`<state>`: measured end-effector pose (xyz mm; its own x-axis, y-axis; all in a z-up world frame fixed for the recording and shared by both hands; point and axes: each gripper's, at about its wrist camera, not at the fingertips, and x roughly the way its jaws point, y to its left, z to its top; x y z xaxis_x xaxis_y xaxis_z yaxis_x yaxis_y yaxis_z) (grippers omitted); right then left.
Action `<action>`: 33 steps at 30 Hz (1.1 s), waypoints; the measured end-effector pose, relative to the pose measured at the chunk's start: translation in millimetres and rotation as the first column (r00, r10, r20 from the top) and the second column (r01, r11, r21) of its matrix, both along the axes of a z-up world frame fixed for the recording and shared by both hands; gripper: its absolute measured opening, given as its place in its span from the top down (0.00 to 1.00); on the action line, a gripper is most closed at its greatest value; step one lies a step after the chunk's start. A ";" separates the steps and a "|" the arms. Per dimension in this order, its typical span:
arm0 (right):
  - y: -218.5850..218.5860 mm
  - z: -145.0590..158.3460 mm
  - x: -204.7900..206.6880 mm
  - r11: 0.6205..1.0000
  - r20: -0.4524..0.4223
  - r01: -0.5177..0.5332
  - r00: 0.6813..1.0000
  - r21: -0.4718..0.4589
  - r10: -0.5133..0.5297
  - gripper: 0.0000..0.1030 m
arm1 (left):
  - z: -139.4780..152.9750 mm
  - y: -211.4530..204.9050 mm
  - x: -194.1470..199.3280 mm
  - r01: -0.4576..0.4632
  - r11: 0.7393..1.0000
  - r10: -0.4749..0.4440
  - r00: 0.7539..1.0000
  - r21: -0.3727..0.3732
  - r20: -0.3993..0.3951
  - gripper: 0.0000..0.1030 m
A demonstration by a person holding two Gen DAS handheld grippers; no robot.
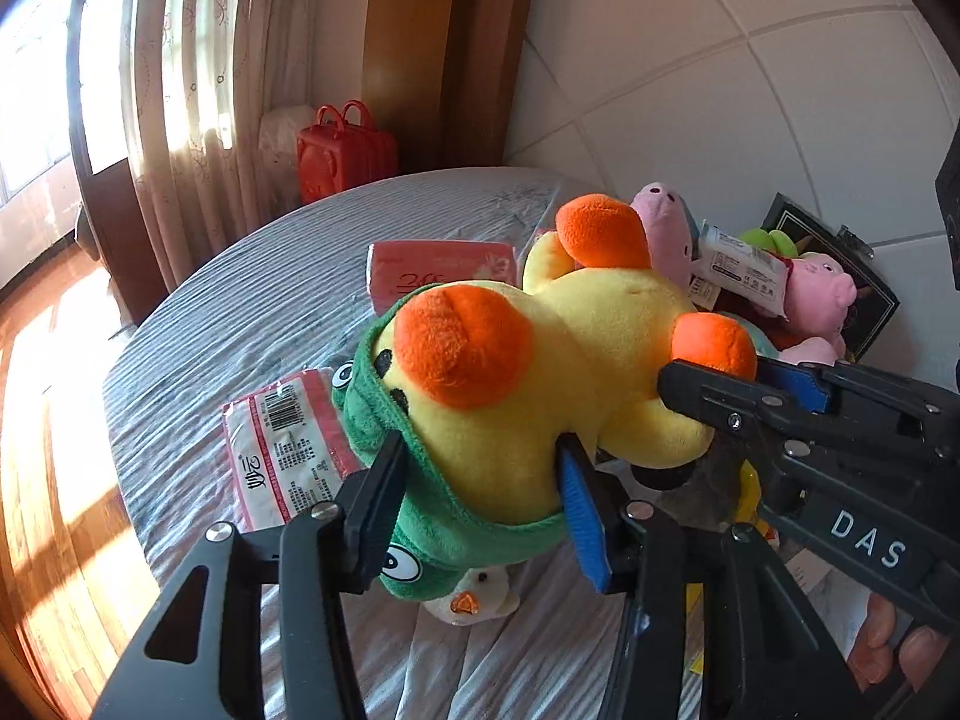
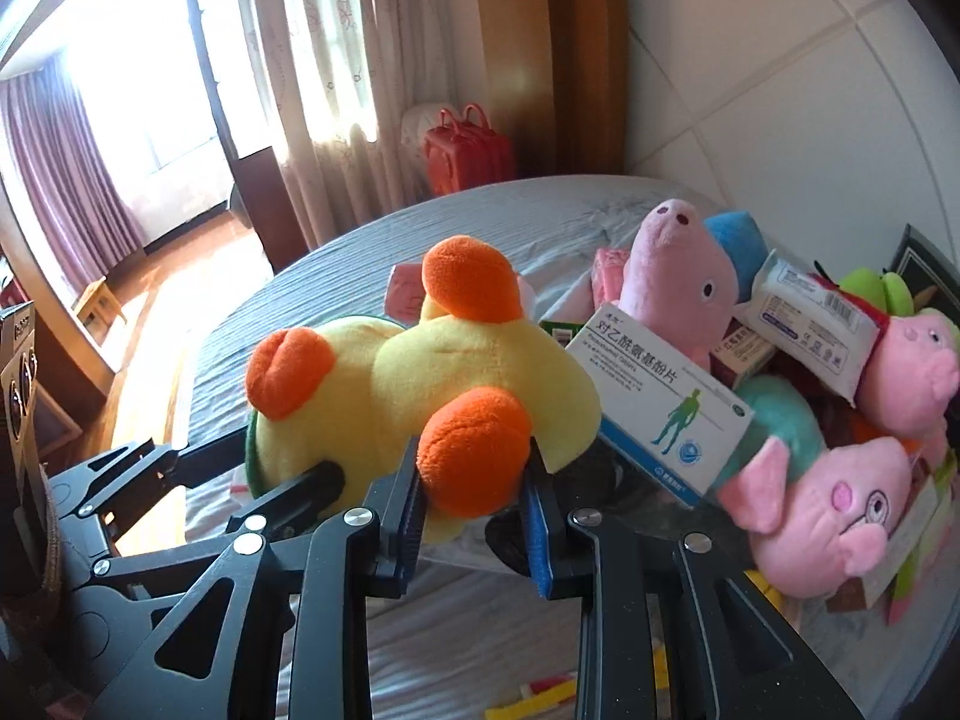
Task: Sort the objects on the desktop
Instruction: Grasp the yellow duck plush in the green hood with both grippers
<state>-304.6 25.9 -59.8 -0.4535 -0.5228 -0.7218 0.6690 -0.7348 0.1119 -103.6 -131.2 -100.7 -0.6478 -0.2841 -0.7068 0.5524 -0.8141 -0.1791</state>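
Observation:
A yellow plush duck [image 1: 576, 348] with orange beak and feet and a green frog hood hangs above the grey-clothed round table [image 1: 240, 312]. My left gripper [image 1: 480, 498] is shut on its hooded head, one pad on the green hood and the blue pad on the yellow body. My right gripper [image 1: 720, 372] reaches in from the right. In the right wrist view the right gripper [image 2: 474, 516] is shut on the duck's [image 2: 456, 372] orange foot [image 2: 474, 450]. There the left gripper [image 2: 258, 462] holds the head end at the left.
Two red tissue packs [image 1: 438, 270] [image 1: 288, 456] and a small white plush duck [image 1: 474, 600] lie under the duck. At the right, pink pig plushes [image 2: 678, 288] [image 2: 828, 516], a medicine box [image 2: 660, 402] and a wipes pack [image 2: 810, 324] pile by a dark box [image 1: 864, 276]. A red bag [image 1: 345, 150] stands beyond.

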 end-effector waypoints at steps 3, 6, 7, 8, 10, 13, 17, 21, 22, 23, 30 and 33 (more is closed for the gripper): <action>19.0 16.5 10.1 0.999 0.004 0.030 1.000 -0.037 -0.030 0.74 | 13.7 12.4 2.2 0.050 0.999 -0.050 0.998 -0.003 -0.024 0.77; 33.7 22.4 17.2 0.996 0.027 0.088 0.996 -0.009 -0.087 0.74 | 20.4 26.4 -1.6 0.104 0.995 -0.103 0.995 0.015 -0.005 0.77; 41.7 17.8 15.6 0.992 0.076 0.127 0.989 0.005 -0.127 0.74 | 19.4 29.8 -0.7 0.112 0.993 -0.112 0.994 0.032 0.007 0.77; 53.3 11.4 15.3 0.986 0.137 0.166 0.977 0.000 -0.164 0.74 | 16.5 33.1 1.6 0.122 0.992 -0.123 0.992 0.046 0.027 0.76; 80.9 -7.1 26.2 0.975 0.253 0.222 0.944 -0.017 -0.210 0.74 | 8.1 41.4 8.3 0.153 0.986 -0.157 0.985 0.061 0.065 0.57; 106.7 -30.3 55.6 0.971 0.304 0.238 0.924 0.015 -0.231 0.73 | -2.3 60.1 20.2 0.199 0.979 -0.202 0.975 0.041 0.090 0.33; 131.8 -51.9 68.1 0.959 0.322 0.278 0.905 0.051 -0.279 0.51 | -14.8 85.8 13.0 0.286 0.958 -0.288 0.948 0.035 0.138 0.28; 147.0 -57.9 71.5 0.954 0.336 0.300 0.898 0.011 -0.286 0.00 | -40.5 105.3 2.5 0.361 0.930 -0.367 0.906 0.071 0.211 0.28; 149.4 -58.1 72.7 0.953 0.336 0.303 0.897 0.005 -0.287 0.00 | -46.5 107.0 -0.4 0.367 0.927 -0.375 0.898 0.079 0.231 0.28; 151.0 -59.1 71.7 0.952 0.342 0.305 0.895 0.002 -0.287 0.00 | -51.3 109.4 -2.8 0.372 0.925 -0.381 0.893 0.083 0.242 0.28; 139.3 -71.6 54.3 0.955 0.378 0.296 0.886 -0.012 -0.270 0.00 | -67.0 110.1 -18.5 0.413 0.903 -0.429 0.865 0.117 0.259 0.16; 126.7 -82.2 40.1 0.955 0.377 0.296 0.883 0.015 -0.280 0.00 | -68.8 106.4 -25.5 0.414 0.902 -0.431 0.868 0.122 0.245 0.13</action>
<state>-264.5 152.6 -142.0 -0.2924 -0.4433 -0.8474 0.3322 -0.8780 0.3446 -129.1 -24.8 -169.5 -0.4868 0.0264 -0.8731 0.1917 -0.9720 -0.1362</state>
